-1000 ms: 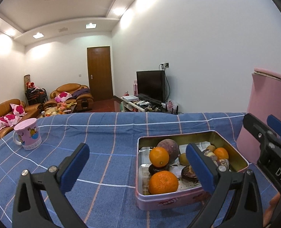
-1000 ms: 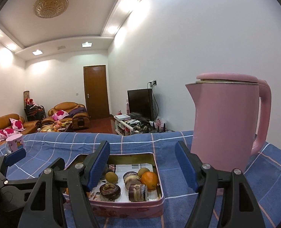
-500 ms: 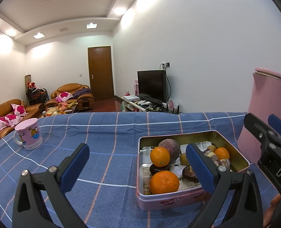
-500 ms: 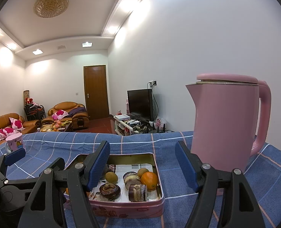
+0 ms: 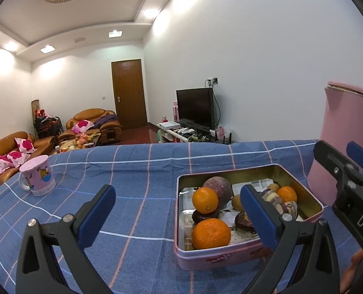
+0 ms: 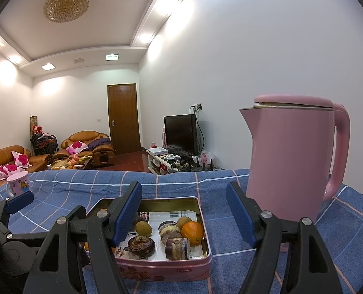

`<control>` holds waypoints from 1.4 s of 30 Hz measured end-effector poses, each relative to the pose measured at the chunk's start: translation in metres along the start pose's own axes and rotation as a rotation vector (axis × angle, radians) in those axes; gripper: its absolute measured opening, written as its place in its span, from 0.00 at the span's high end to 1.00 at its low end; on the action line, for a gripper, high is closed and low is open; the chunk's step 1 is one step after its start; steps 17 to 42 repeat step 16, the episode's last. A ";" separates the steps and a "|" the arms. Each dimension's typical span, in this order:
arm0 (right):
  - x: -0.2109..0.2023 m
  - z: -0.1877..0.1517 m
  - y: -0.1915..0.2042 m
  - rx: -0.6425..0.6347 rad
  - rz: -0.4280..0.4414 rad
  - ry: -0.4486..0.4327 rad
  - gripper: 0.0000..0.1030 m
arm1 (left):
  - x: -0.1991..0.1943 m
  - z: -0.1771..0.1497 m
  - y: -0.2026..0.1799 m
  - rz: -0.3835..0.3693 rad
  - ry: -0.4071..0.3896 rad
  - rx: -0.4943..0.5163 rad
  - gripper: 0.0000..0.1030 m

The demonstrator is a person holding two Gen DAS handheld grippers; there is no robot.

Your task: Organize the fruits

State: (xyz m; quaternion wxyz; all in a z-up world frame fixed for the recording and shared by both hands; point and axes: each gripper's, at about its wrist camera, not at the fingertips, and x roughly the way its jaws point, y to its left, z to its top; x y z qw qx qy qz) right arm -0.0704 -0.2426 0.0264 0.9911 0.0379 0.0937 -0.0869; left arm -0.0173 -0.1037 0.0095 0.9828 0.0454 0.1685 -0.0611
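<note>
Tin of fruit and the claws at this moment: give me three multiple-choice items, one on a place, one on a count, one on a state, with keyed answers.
1. Where does the pink kettle stand relative to the tin in the right wrist view?
A. To its right, on the cloth
B. Inside it
C. To its left, beside the mug

2. How many oranges lie in the tin in the left wrist view?
A. One
B. Three
C. Six

3. What is the state of the right claw?
A. Shut on an orange
B. Open, holding nothing
C. Shut on the kettle handle

Answers:
1. A, the kettle stands on the blue checked cloth right of the tin.
2. B, two sit at the near left of the tin and one at the far right.
3. B, its blue pads stand apart with only air between them.
</note>
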 end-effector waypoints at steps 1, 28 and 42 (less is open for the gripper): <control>0.000 0.000 0.000 0.000 0.001 0.000 0.30 | 0.000 0.000 0.000 0.000 0.001 0.001 0.00; 0.006 0.001 0.000 0.000 -0.004 0.010 0.30 | 0.008 0.003 0.003 0.007 0.034 -0.021 0.00; 0.006 0.001 0.000 0.000 -0.004 0.010 0.30 | 0.008 0.003 0.003 0.007 0.034 -0.021 0.00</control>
